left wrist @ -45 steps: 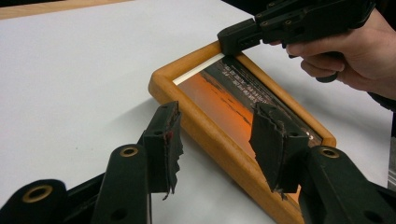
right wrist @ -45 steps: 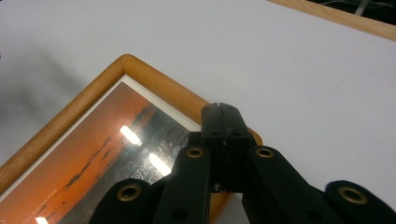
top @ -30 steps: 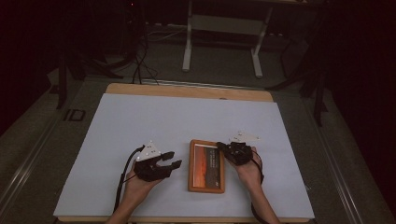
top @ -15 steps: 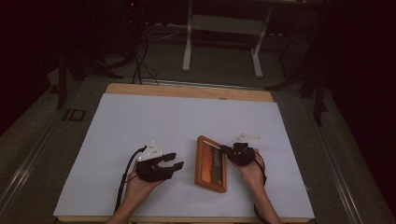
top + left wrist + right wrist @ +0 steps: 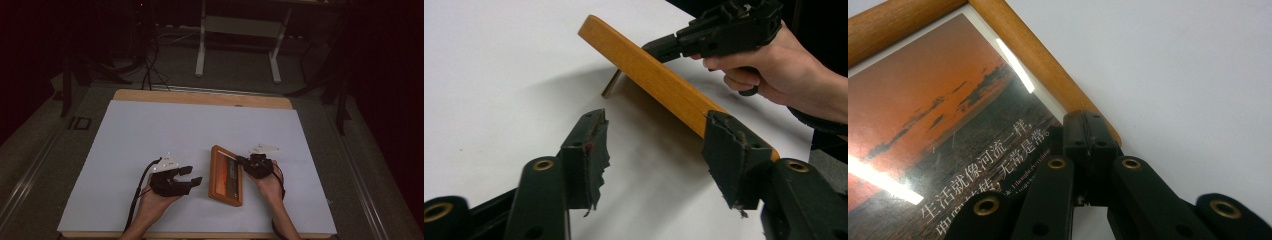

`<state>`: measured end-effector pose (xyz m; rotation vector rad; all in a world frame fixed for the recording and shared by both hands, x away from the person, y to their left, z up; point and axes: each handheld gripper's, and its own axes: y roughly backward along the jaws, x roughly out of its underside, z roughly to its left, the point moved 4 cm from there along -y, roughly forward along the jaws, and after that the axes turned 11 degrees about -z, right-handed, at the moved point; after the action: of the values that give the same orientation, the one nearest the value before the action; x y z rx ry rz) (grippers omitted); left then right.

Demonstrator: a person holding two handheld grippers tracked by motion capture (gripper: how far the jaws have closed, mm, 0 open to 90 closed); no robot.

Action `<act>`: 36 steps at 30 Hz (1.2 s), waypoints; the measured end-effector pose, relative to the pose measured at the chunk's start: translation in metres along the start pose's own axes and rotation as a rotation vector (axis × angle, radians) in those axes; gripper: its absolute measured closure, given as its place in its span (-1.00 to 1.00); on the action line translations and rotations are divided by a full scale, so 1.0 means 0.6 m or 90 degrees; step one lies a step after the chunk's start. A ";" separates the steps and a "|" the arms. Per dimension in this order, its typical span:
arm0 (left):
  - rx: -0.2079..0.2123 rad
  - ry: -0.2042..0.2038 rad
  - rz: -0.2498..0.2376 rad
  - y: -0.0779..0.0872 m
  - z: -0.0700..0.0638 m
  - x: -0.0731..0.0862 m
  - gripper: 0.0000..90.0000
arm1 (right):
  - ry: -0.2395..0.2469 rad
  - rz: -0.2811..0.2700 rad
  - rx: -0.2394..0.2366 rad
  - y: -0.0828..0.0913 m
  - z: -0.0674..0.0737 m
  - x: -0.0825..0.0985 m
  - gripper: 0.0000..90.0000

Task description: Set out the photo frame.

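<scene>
A wooden picture frame with an orange sunset photo sits tilted on the white table cover. My right gripper is shut on its far right rail, jaws pressed together over the wood. In the left gripper view the frame's side edge is raised, with a thin stand leg under it touching the table. My left gripper rests just left of the frame. Its jaws have just been opening and are open, nothing pressed between them.
The white sheet covers a wooden table whose far edge shows bare wood. Past it lies a dark floor with cables and the white legs of a stand. The front edge of the table runs close under both forearms.
The frame lay flat a second ago; my right gripper has tipped and turned it, so it now stands slanted. My left gripper's jaws stand wider apart.
</scene>
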<state>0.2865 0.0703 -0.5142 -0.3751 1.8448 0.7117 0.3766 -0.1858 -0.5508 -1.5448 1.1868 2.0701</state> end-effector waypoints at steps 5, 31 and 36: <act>0.010 -0.001 0.006 -0.008 -0.016 0.000 -0.19 | 0.001 0.000 0.000 0.000 0.000 0.000 1.00; 0.071 0.092 0.058 -0.061 -0.055 0.017 -0.37 | 0.000 -0.002 0.001 0.000 0.001 0.001 1.00; 0.080 0.096 0.084 -0.076 -0.063 0.028 -0.34 | 0.000 -0.003 0.000 0.000 0.000 0.001 1.00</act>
<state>0.2782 0.0127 -0.5337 -0.2320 2.0609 0.6671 0.3760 -0.1859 -0.5512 -1.5453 1.1825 2.0675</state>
